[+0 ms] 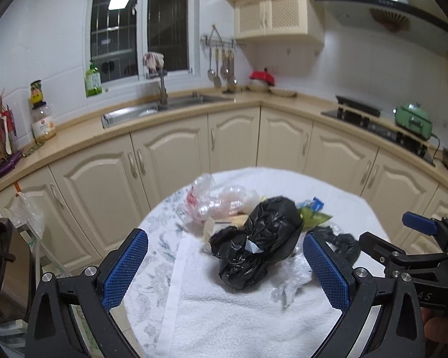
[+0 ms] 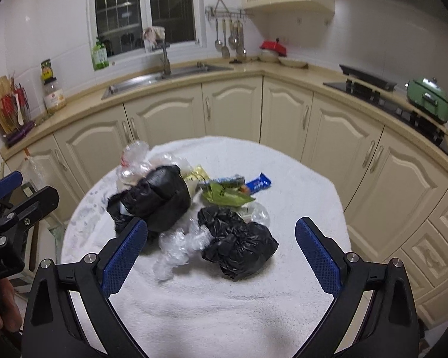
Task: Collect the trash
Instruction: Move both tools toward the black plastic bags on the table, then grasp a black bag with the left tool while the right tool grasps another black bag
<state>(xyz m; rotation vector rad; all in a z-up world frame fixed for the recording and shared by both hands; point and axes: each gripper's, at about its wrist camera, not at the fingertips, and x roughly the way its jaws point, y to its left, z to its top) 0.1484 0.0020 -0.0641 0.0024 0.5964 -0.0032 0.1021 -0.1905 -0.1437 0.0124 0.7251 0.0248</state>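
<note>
Trash pile (image 2: 194, 208) loose mid-desk (image 2: 224, 298); both grippers' fingers (image 1: 125, 268) (image 2: 124, 256) spread, empty. Risk: slick black bags (image 1: 254, 238) slipping, wrappers (image 2: 258, 183) scattering off edge.

Each tool, left tool (image 1: 225, 271) and right tool (image 2: 221, 256), has black arms, silver screws and blue textured pads (image 1: 125, 271); white lettering on the body is partly cut off, perhaps "AI".

I'm standing in a home kitchen: cream cabinets (image 2: 164, 119) curve round under a beige counter (image 2: 283, 73), a steel sink (image 1: 140, 112) below the window (image 1: 140, 21), ladles (image 2: 230, 38) hanging, stove (image 2: 382, 95) on my right.
</note>
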